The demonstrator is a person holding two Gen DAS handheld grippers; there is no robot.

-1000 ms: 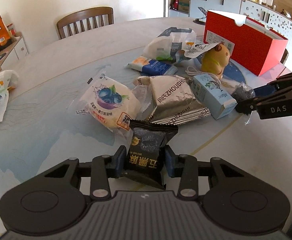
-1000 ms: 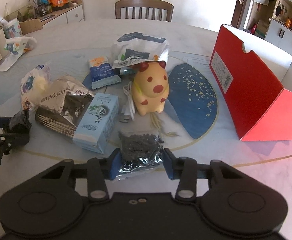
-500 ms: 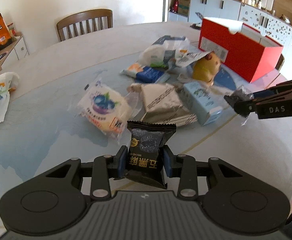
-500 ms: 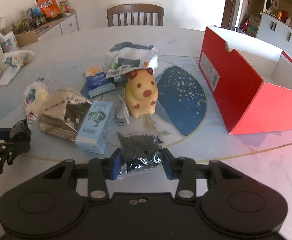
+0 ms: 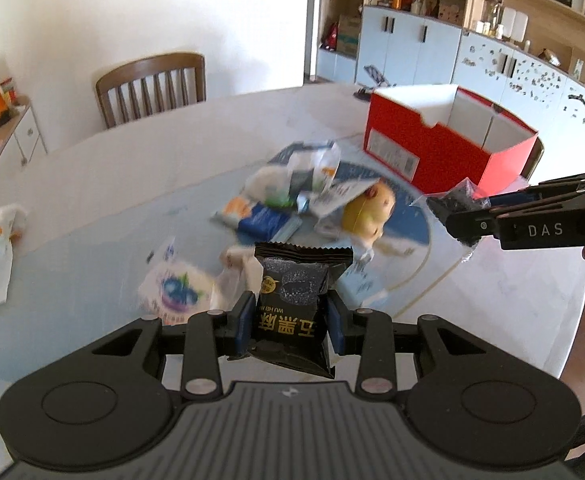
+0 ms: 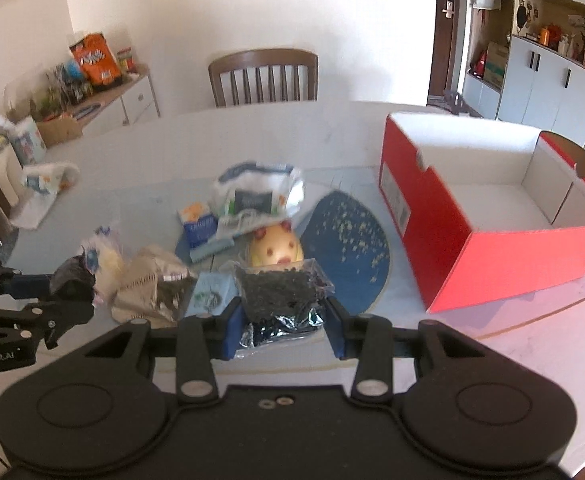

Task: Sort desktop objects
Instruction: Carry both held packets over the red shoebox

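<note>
Black snack packet [image 5: 292,312] with gold lettering, crimped top edge, gripped upright in the left gripper [image 5: 290,330], jaws closed on its sides, held above the desk [image 5: 132,168]. Clear bag of dark bits [image 6: 282,296], silvery at the bottom, clamped between the jaws of the right gripper [image 6: 282,330], also held off the desk. Below, blurred: blueberry packet [image 5: 176,290], silver pouch [image 6: 152,284], pale blue carton [image 6: 210,294], yellow spotted toy [image 6: 276,248], blue pack [image 6: 200,230], white plastic bag [image 6: 256,196], blue mat [image 6: 348,244]. Open red box [image 6: 432,220] with white inside at the far right, well apart from both packets. Wooden chair [image 6: 264,76] behind the desk
</note>
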